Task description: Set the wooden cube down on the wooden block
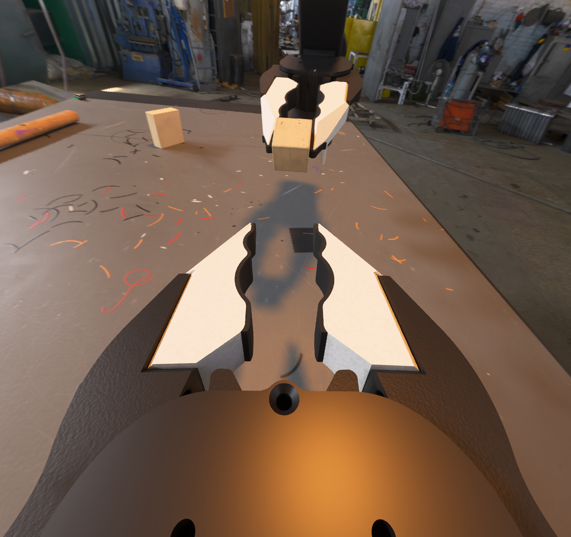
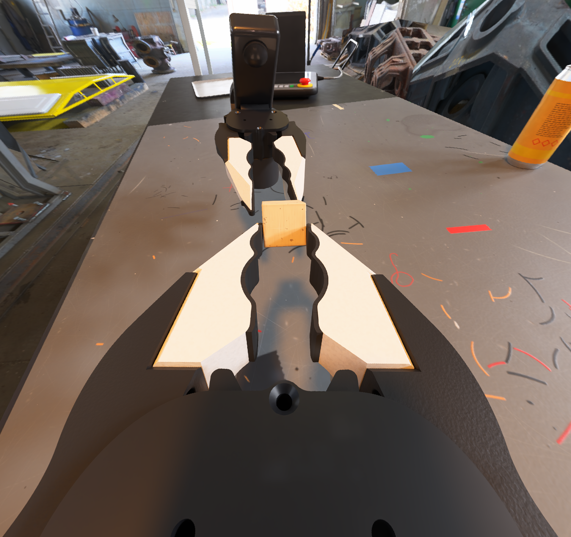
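Observation:
The wooden cube (image 2: 284, 224) is clamped between my right gripper's (image 2: 283, 232) fingertips and hangs above the brown table (image 2: 401, 213). In the left wrist view the cube (image 1: 291, 156) and the right gripper (image 1: 292, 149) face me from the far middle, with their shadow on the table below. The wooden block (image 1: 163, 126) stands on the table to the far left of the cube in that view. It does not show in the right wrist view. My left gripper (image 1: 285, 228) is open and empty, low over the table. It faces the cube in the right wrist view (image 2: 274, 204).
An orange can (image 2: 543, 120) stands near the table's right edge in the right wrist view, and shows far left in the left wrist view (image 1: 37, 126). A white tray (image 2: 211, 88) and a control box with a red button (image 2: 296, 86) sit at the far end. Workshop clutter surrounds the table.

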### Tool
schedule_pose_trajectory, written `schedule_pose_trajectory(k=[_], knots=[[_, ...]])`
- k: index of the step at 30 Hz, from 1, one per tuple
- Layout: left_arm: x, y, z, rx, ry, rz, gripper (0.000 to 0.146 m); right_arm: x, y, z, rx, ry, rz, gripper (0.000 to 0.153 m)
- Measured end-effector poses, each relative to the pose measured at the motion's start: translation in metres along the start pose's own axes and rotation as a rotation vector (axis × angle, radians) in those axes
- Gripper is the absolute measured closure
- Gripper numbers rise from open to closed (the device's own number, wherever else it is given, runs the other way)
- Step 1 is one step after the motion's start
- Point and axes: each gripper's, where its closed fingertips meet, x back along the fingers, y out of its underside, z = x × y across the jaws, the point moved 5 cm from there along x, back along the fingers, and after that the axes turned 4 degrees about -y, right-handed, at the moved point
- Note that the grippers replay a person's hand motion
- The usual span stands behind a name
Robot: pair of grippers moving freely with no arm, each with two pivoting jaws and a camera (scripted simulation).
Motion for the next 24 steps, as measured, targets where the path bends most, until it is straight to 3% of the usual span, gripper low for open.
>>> schedule_pose_trajectory(k=[7, 12, 16, 20, 24], knots=[[0.005, -0.004, -0.015, -0.03, -0.148, 0.057, 0.1, 0.037, -0.019, 0.009, 0.042, 0.134, -0.016, 0.125], [0.014, -0.006, -0.03, -0.022, -0.292, 0.097, 0.12, 0.102, -0.047, 0.023, 0.103, 0.331, -0.061, 0.125], [0.022, -0.009, -0.039, -0.026, -0.408, 0.118, 0.146, 0.161, -0.064, 0.048, 0.131, 0.473, -0.261, 0.125], [0.027, -0.009, -0.046, 0.004, -0.453, 0.138, 0.146, 0.218, -0.072, 0.089, 0.079, 0.577, -0.489, 0.125], [0.025, -0.005, -0.047, -0.004, -0.467, 0.118, 0.146, 0.253, -0.06, 0.134, -0.001, 0.608, -0.675, 0.125]])
